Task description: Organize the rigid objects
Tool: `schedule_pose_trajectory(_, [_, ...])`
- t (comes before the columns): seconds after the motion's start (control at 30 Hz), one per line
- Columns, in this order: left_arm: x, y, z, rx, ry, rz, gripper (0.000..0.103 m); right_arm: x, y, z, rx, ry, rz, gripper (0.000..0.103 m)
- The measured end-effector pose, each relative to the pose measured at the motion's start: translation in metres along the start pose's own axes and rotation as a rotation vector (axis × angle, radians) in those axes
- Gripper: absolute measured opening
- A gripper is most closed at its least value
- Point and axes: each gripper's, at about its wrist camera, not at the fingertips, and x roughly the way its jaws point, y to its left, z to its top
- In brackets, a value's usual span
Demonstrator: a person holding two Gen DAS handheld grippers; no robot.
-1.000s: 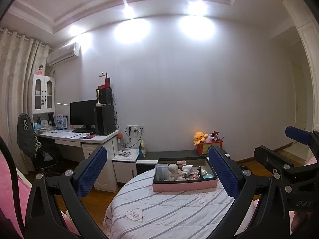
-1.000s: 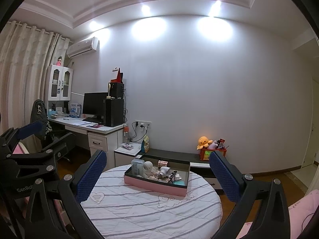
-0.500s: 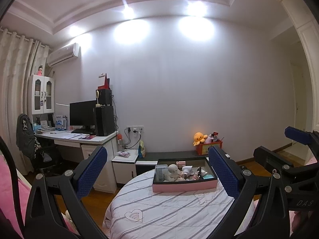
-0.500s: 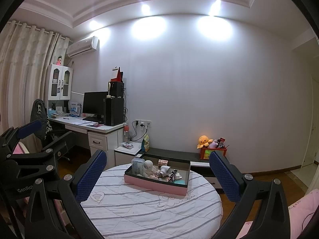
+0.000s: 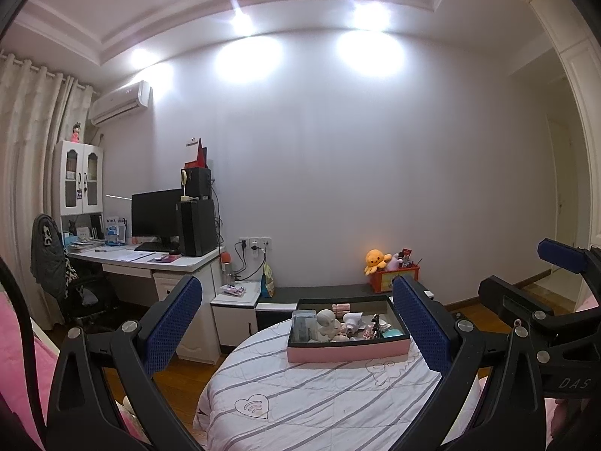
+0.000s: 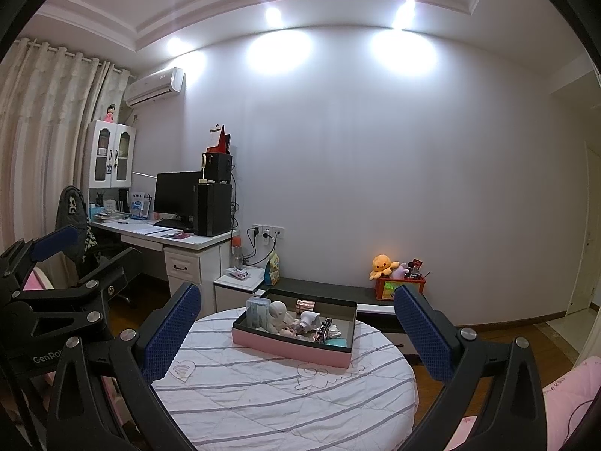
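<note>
Both wrist views level, far from the shared tray

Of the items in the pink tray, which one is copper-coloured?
The small metallic cylinder lying near the far wall of the pink tray. It is shiny copper; the neighbouring figurine and clear box are white or translucent.

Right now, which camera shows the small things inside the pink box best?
The right wrist view: the pink box sits unobstructed between the open fingers, seen from a corner, its contents spread out. In the left wrist view the same box is partly hidden by the left gripper's right finger.
</note>
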Motion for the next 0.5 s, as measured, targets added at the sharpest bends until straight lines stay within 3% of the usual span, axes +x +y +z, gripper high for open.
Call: schedule_pose_trajectory(0.5, [0.0008, -0.0002, -0.0008, -0.002, 0.001, -0.003, 0.103, 0.0005, -0.0005, -0.0003, 0.001, 0.003, -0.003, 0.103])
